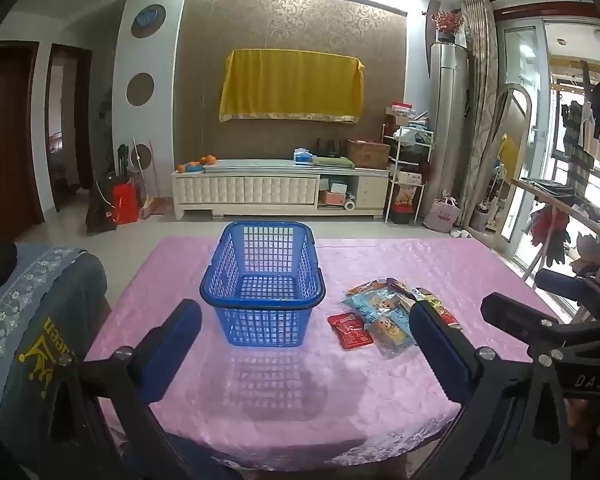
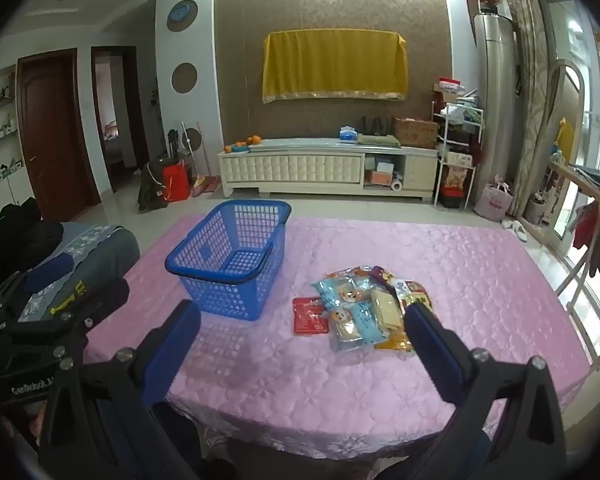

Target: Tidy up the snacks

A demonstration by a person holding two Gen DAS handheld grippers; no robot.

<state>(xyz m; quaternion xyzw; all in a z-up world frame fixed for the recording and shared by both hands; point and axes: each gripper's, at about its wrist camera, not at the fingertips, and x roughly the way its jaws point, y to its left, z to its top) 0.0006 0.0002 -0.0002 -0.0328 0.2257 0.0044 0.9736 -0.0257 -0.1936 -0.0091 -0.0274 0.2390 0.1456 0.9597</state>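
Snacks (image 2: 360, 312) sit heaped on the pink table (image 2: 480, 280), right of centre frame, beside the empty blue basket (image 2: 228, 268); both sets of fingers (image 2: 172, 344) spread wide, holding nothing; overlapping slick packets risk a double pick or slip; light basket may skid.

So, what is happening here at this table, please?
A person holds a two-finger gripper in each hand above a table with a pink cloth. Both the left gripper and the right gripper are open and hold nothing. A blue basket stands empty on the cloth. Beside it, to its right, lies a small pile of snack packets, with a red packet at the pile's left edge. No snack is in the basket yet.
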